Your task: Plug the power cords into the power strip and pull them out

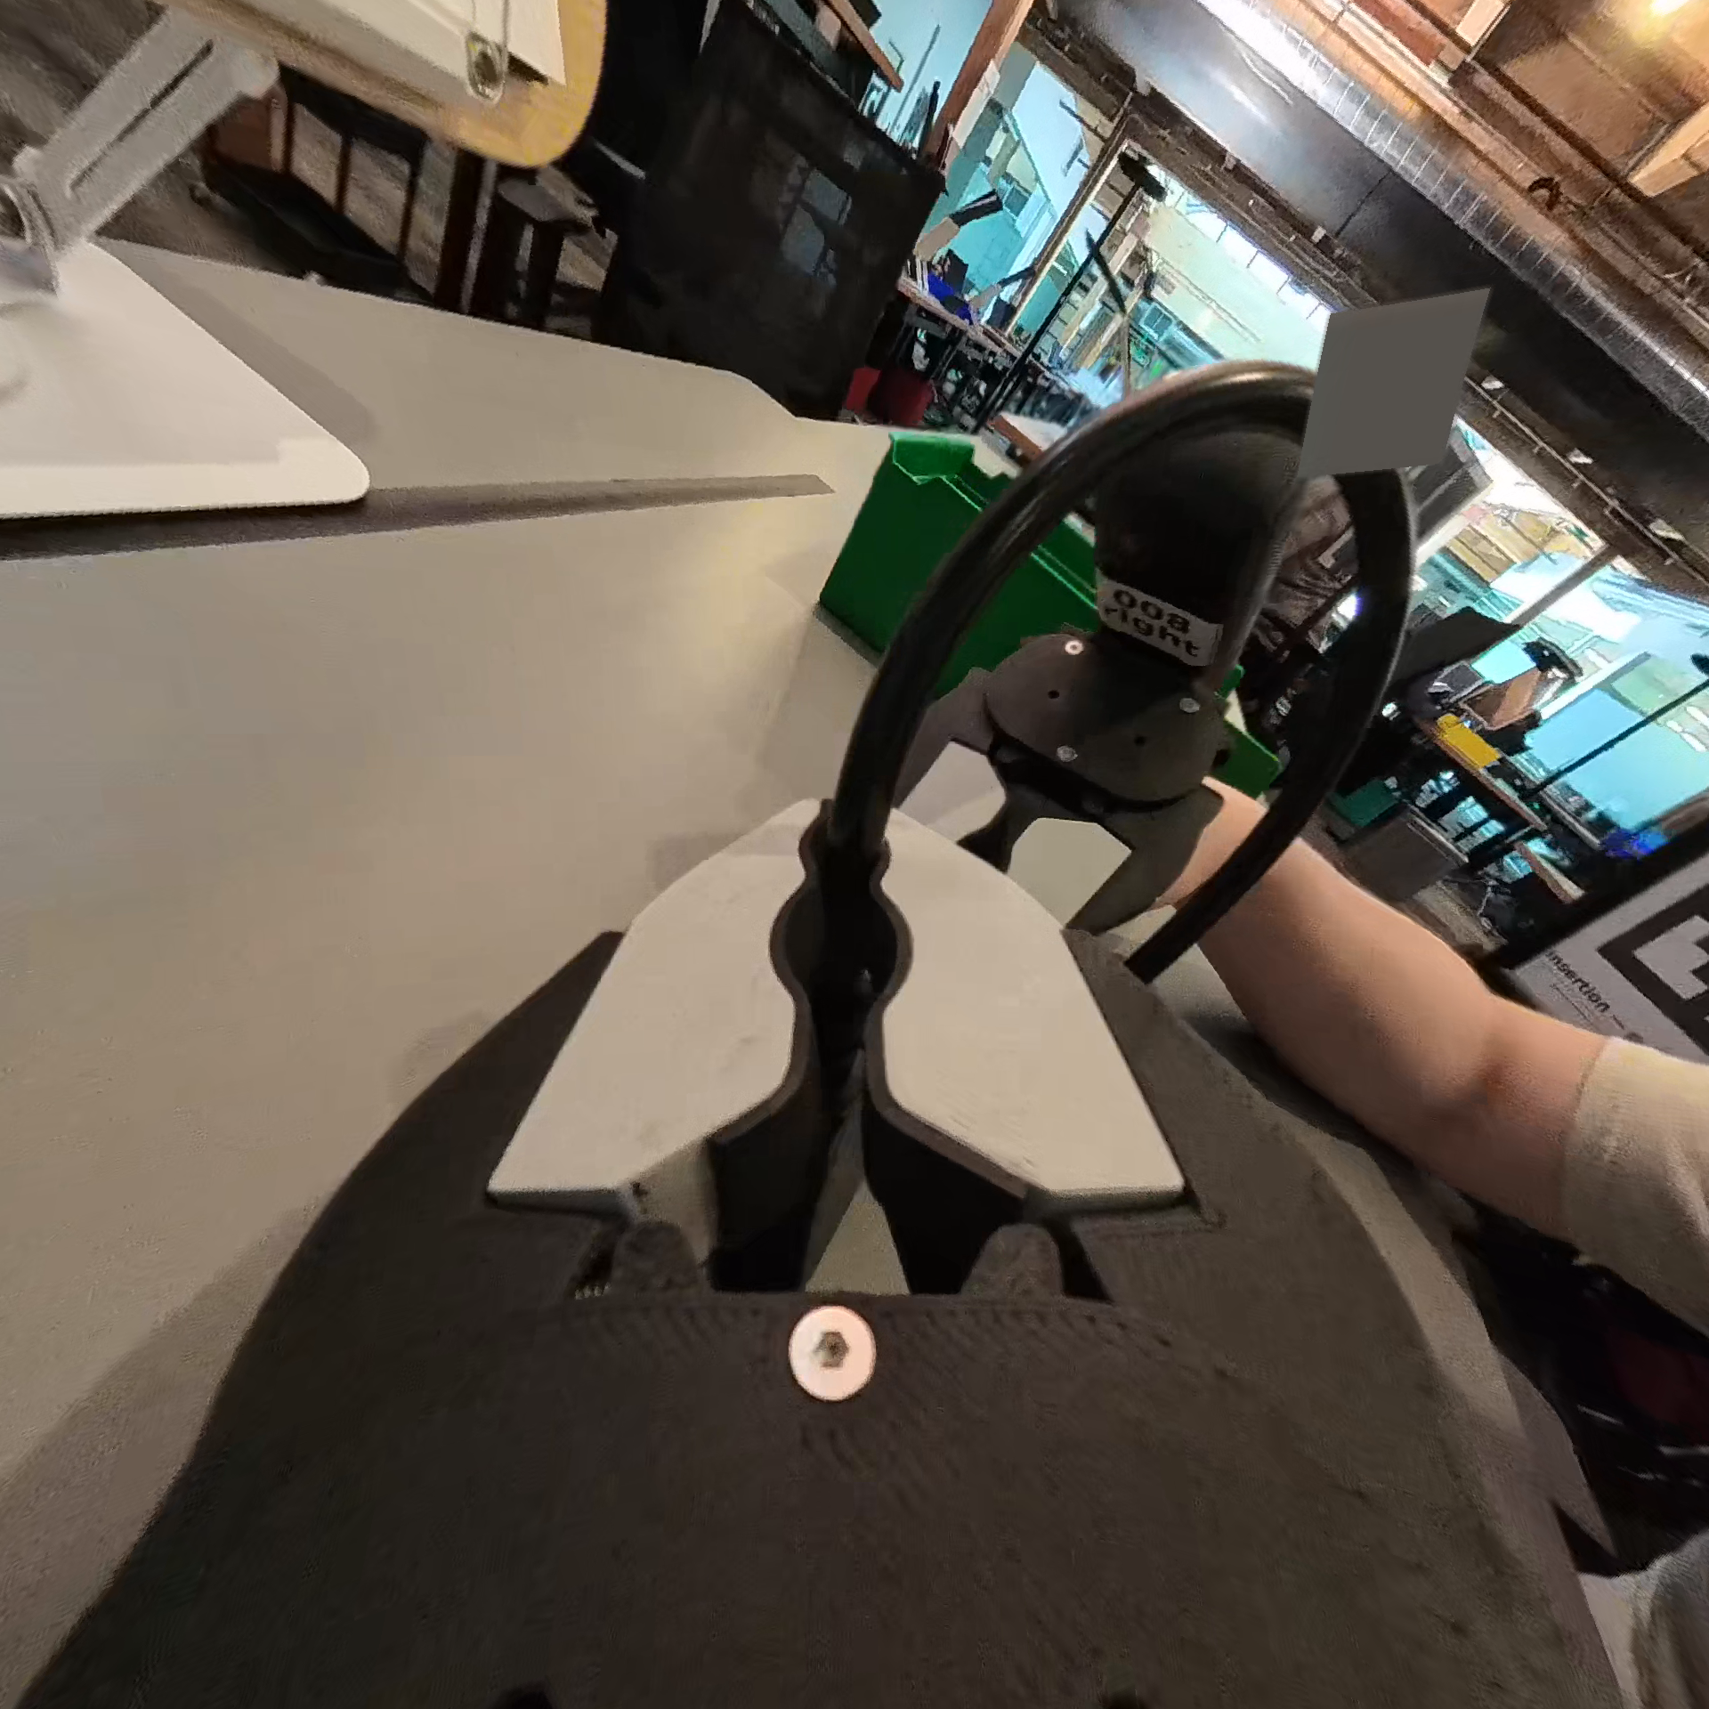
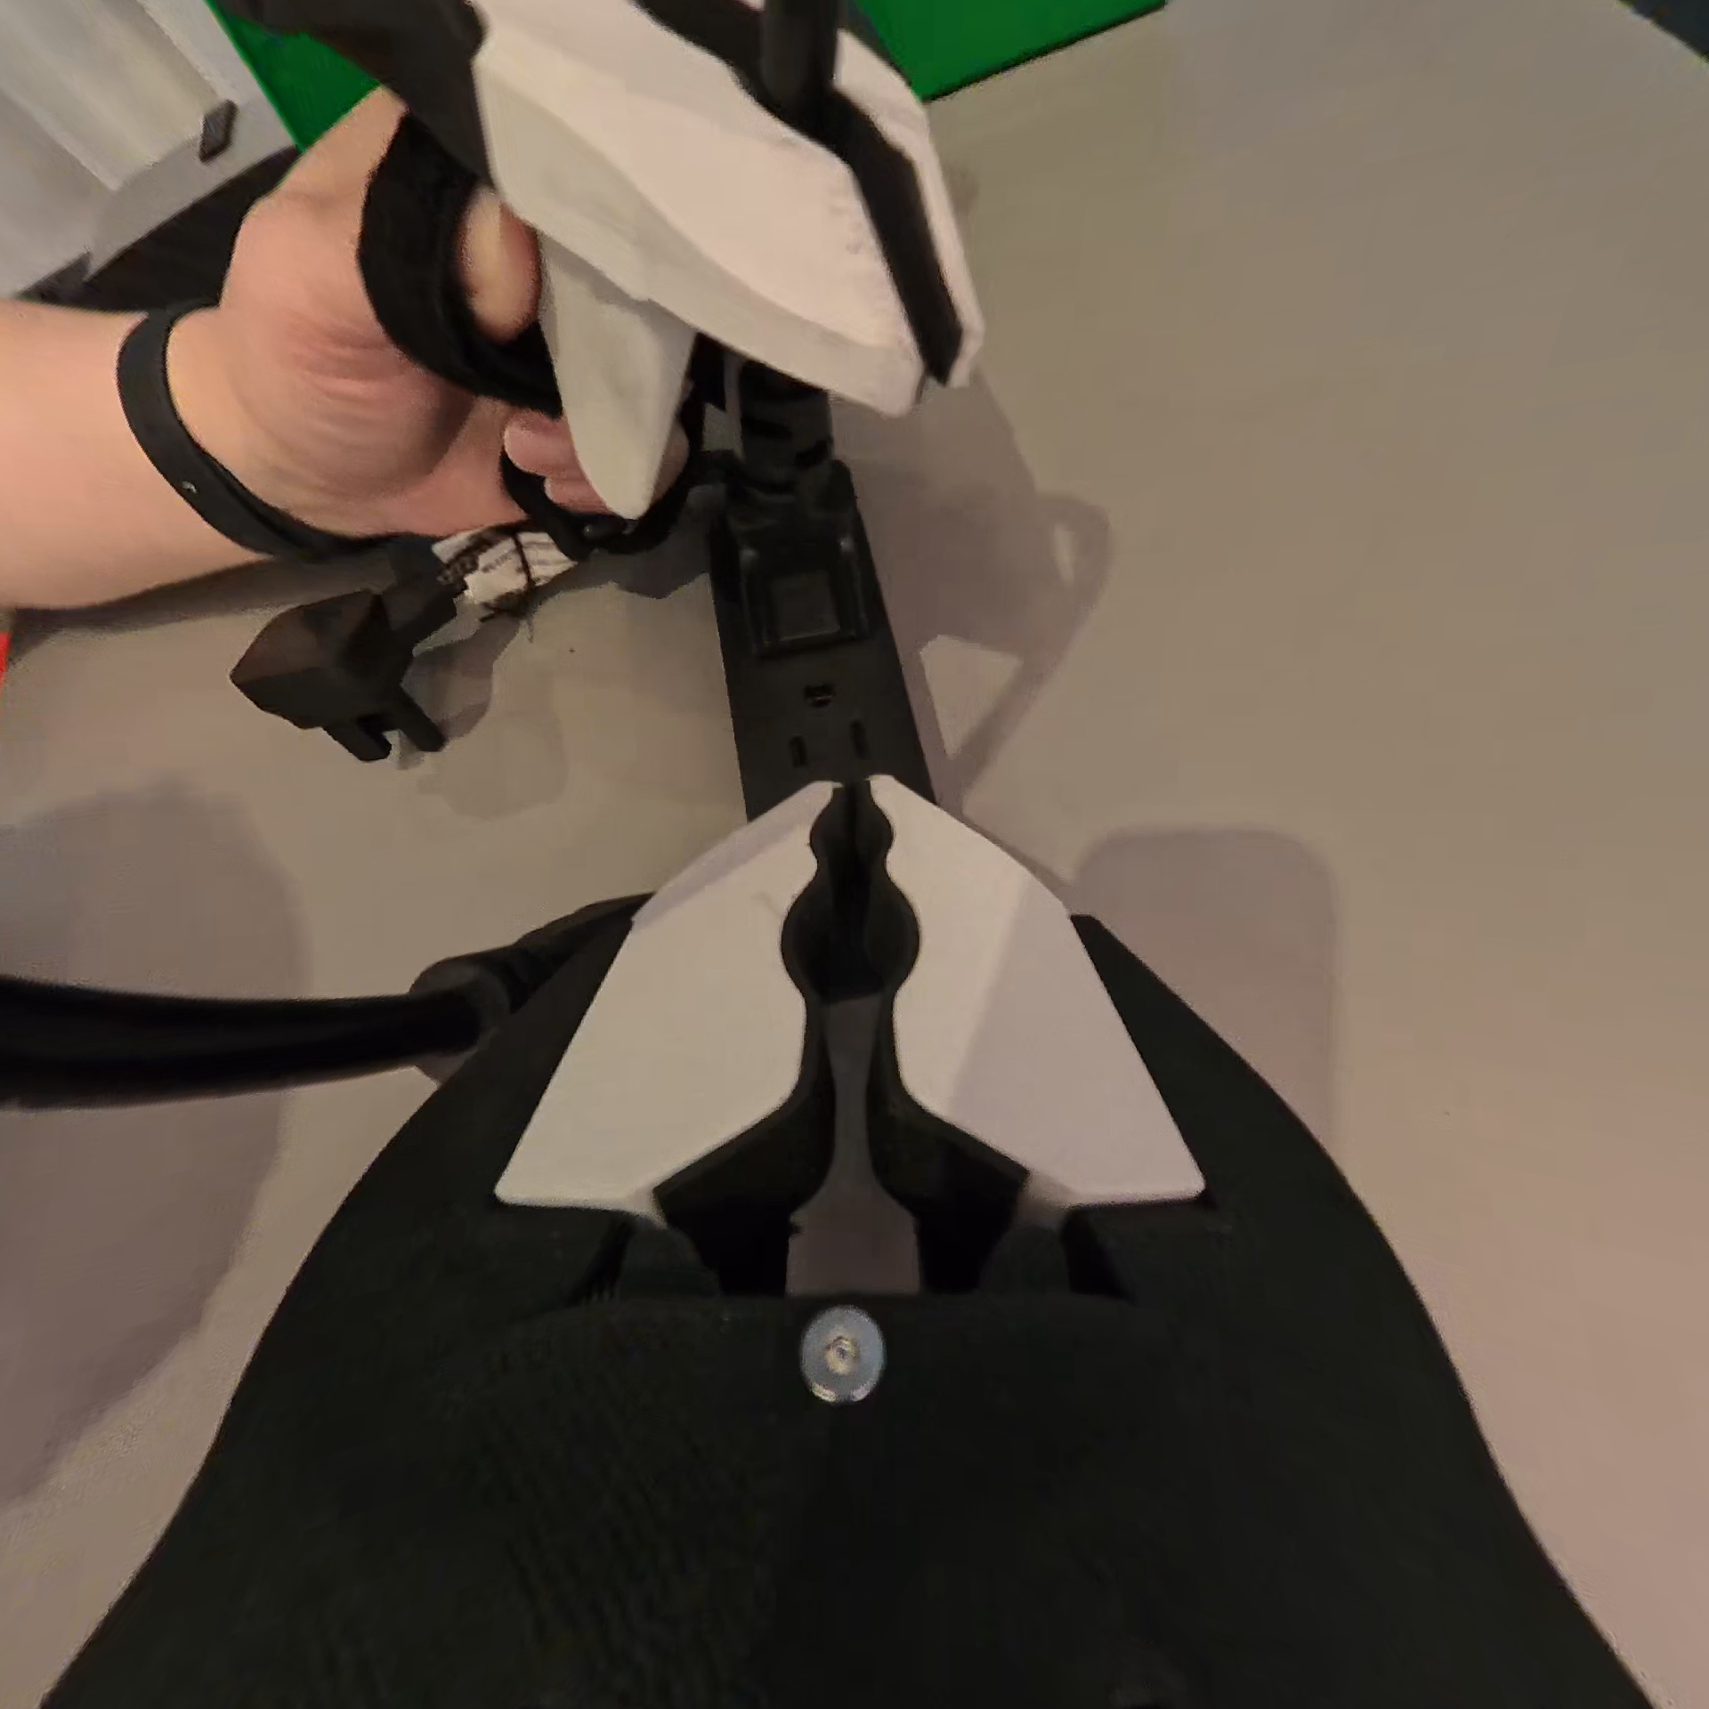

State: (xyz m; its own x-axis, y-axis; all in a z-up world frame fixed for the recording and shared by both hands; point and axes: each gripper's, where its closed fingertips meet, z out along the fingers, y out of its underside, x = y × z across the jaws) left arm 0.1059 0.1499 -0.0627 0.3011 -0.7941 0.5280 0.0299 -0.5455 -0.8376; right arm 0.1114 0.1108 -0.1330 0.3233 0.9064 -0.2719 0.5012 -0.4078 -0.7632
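A black power strip (image 2: 823, 721) lies lengthways on the grey table (image 2: 1295, 555). A black plug (image 2: 800, 573) stands at its far outlet and looks seated. My left gripper (image 2: 925, 370) is shut on that plug's cord just above it. In the left wrist view the gripper (image 1: 843, 823) pinches the cord (image 1: 925, 592), which loops up and to the right. My right gripper (image 2: 855, 786) is shut, its tips over the strip's near end beside a free outlet (image 2: 828, 735). I cannot tell whether it touches. The strip's own cable (image 2: 231, 1036) runs left.
A second black plug (image 2: 324, 666) with a white tag lies on the table to the left. A green bin (image 1: 906, 546) stands past the table's far edge. A white monitor base (image 1: 139, 416) sits far left. A person's forearm (image 1: 1387, 1017) crosses the right side. Across from one pair of fingers to the other is roughly 8 cm. Left tips and right tips are each some 30 cm from the white monitor base (image 1: 139, 416).
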